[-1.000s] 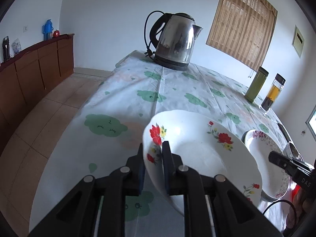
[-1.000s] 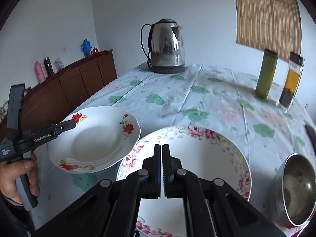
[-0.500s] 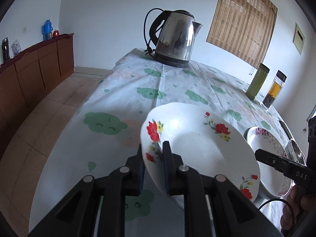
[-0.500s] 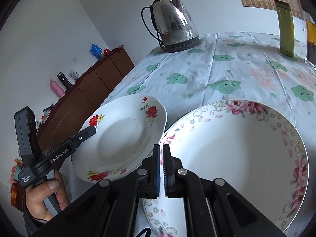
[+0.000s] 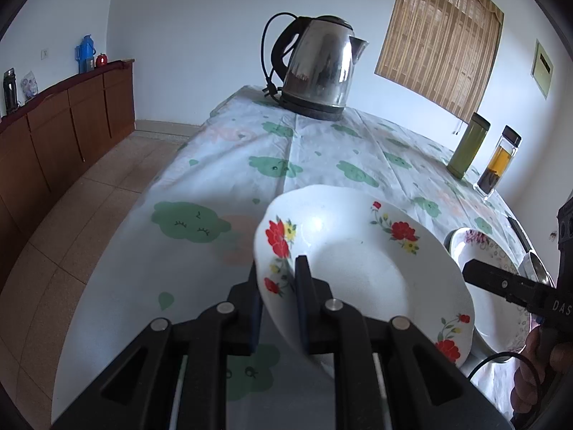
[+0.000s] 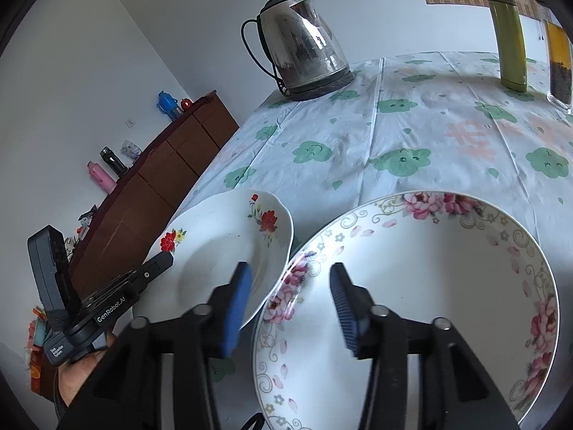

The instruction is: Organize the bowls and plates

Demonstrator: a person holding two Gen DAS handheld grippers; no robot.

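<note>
Since the earlier frames the right gripper [image 6: 290, 286] had rolled and edged toward the left plate, and its jaws had just been opening; they now stood apart, straddling the near-left rim of the pink-flowered plate [image 6: 429, 286] without pressing it, the left pad hanging over the edge of the red-flowered plate [image 6: 222, 258]. The left hand had barely shifted.

The table [image 5: 229, 165], under its green-cloud cloth, held everything. On it the pink-flowered plate lay flat, the biggest dish in sight. The red-flowered plate, smaller, was lifted and tilted, its far edge just beside or slightly over the pink plate's rim; I could not tell whether they touched. The left gripper [image 5: 277, 294] was clenched on that plate's near rim. A steel bowl's rim [image 5: 537, 268] peeped behind the right gripper in the left view.

By my reckoning the organizing was at an early stage: no stack showed yet. One plate was in hand, the second about to be gripped, and the bowl remained untouched.
</note>
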